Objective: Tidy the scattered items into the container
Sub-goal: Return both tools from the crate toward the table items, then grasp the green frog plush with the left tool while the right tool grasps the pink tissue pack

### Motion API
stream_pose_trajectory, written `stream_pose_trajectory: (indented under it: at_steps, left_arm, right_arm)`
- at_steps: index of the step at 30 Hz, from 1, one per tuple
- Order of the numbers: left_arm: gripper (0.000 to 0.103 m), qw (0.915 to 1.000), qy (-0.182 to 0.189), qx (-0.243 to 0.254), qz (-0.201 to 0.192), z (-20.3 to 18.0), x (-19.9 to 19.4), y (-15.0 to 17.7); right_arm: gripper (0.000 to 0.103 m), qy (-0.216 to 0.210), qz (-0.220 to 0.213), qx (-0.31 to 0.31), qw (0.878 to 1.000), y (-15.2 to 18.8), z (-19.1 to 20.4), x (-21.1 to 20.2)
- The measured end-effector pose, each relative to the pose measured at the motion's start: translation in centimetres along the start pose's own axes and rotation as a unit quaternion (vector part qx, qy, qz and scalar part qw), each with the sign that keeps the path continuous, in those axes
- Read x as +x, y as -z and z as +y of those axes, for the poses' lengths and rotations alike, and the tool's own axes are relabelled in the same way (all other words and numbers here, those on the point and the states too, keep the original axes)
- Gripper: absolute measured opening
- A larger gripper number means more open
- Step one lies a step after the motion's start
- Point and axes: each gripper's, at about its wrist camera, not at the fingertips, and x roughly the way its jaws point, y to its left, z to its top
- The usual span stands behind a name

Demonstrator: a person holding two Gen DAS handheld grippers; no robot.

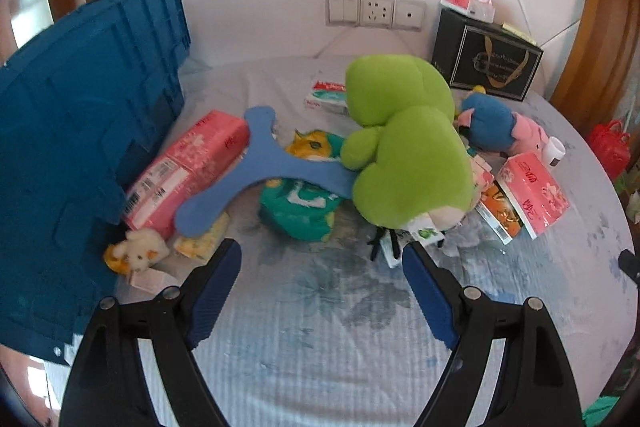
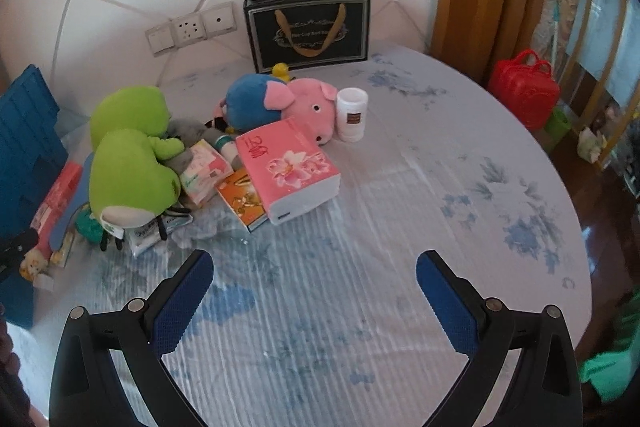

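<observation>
The bed [image 2: 400, 187], covered by a pale floral sheet, fills the centre of both views. The blue container [image 1: 80, 131] is seen at the left edge of the left wrist view, its wall just beside the scattered pile, and none of the items shown is yet inside it. The green plush toy [image 1: 404, 143] occupies the middle of that view, lying over a blue flat three-armed piece [image 1: 260, 167] and a green packet [image 1: 298, 207]. A long pink tissue pack [image 1: 188, 167] is found against the container wall. In the right wrist view a second pink tissue pack [image 2: 288, 171] lies at centre, with the pink pig plush [image 2: 308, 107] and a white jar [image 2: 351, 115] behind it.

The left gripper [image 1: 322, 259] is seen at lower centre with jaws spread and nothing between them. The right gripper [image 2: 314, 267] is likewise released and empty, over bare sheet.

The step in hand is judged to be the approach before a first pick. For the next move, one item should be selected, the jaws brought around it, and closure applied before transfer to the container
</observation>
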Motion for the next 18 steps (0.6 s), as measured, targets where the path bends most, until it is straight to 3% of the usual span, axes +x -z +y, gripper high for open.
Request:
stream_pose_trajectory:
  at_steps: [4, 9, 18]
  left_arm:
    - [0.083, 0.9999, -0.013, 0.010, -0.001, -2.5, 0.7, -0.3]
    - [0.083, 0.9994, -0.029, -0.019, 0.004, -5.9, 2.8, -2.0]
    - [0.083, 0.9975, -0.062, -0.010, 0.031, -10.5, 6.6, -9.6]
  right_arm:
    - [0.103, -0.013, 0.016, -0.019, 1.000, -1.9, -0.5, 3.2]
    - [0.103, -0.036, 0.040, -0.077, 0.996, -4.9, -0.1, 8.4]
    - [0.103, -0.069, 0.052, -0.093, 0.992, -8.4, -0.4, 12.3]
